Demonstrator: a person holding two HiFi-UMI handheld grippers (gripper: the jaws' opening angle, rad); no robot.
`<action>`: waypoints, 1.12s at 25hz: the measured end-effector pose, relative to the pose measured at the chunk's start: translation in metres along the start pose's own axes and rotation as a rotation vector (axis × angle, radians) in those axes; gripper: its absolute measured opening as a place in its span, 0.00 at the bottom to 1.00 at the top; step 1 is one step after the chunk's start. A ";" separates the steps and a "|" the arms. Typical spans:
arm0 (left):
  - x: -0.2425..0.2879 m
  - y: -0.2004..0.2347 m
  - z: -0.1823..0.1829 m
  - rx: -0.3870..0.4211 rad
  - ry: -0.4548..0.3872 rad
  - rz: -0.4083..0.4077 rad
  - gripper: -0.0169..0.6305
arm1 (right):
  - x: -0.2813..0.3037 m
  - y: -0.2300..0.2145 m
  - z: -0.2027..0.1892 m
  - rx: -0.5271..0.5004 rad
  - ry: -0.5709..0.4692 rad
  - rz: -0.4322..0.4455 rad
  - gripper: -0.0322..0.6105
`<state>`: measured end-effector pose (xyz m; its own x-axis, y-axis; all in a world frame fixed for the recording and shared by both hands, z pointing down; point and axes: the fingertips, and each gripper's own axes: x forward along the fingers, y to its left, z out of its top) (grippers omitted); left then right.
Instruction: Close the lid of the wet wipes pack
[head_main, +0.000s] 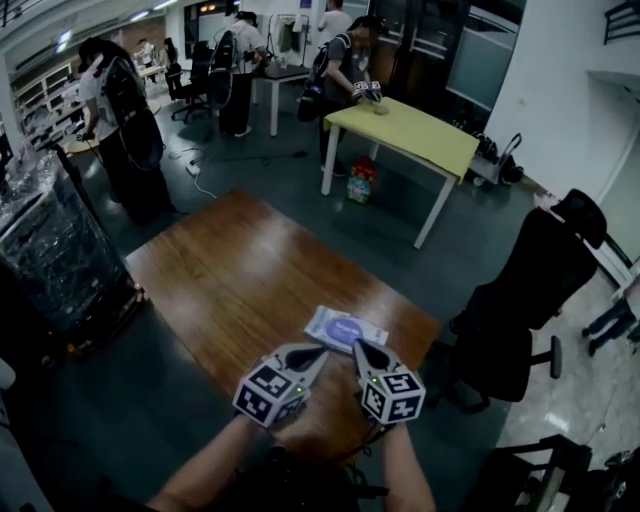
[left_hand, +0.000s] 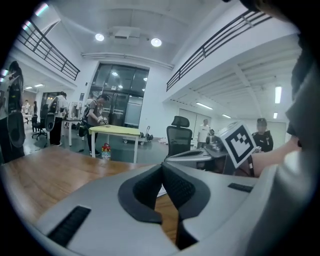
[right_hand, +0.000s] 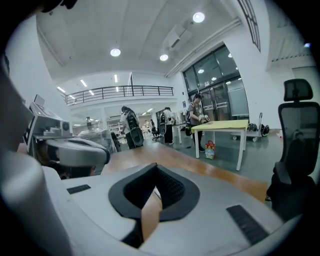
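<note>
The wet wipes pack (head_main: 345, 330) is flat, white with a blue-purple label, and lies near the right front corner of the wooden table (head_main: 230, 280). I cannot tell from the head view whether its lid is up or down. My left gripper (head_main: 318, 350) is shut, with its tips just short of the pack's near left edge. My right gripper (head_main: 357, 346) is also shut, its tips at the pack's near edge. In the left gripper view the jaws of the left gripper (left_hand: 161, 167) meet with nothing between them. The right gripper (right_hand: 156, 167) shows the same in its own view.
A black office chair (head_main: 530, 300) stands just right of the table's corner. A yellow-green table (head_main: 410, 130) with a person beside it is further back. A plastic-wrapped cart (head_main: 50, 250) stands at the left. More people stand at the back of the room.
</note>
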<state>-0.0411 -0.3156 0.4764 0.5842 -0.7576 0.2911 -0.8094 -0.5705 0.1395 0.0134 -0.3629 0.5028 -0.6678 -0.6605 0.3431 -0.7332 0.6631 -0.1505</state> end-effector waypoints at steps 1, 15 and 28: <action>-0.002 0.000 0.002 0.006 -0.007 -0.005 0.03 | -0.007 0.004 0.006 0.005 -0.027 -0.005 0.07; -0.025 -0.017 0.023 0.026 -0.070 -0.044 0.03 | -0.068 0.046 0.045 -0.022 -0.214 -0.065 0.07; -0.037 -0.033 0.021 0.045 -0.089 -0.073 0.03 | -0.083 0.068 0.051 -0.027 -0.277 -0.043 0.06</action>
<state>-0.0346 -0.2753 0.4407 0.6461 -0.7376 0.1962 -0.7621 -0.6373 0.1141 0.0121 -0.2807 0.4171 -0.6485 -0.7568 0.0819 -0.7604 0.6392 -0.1151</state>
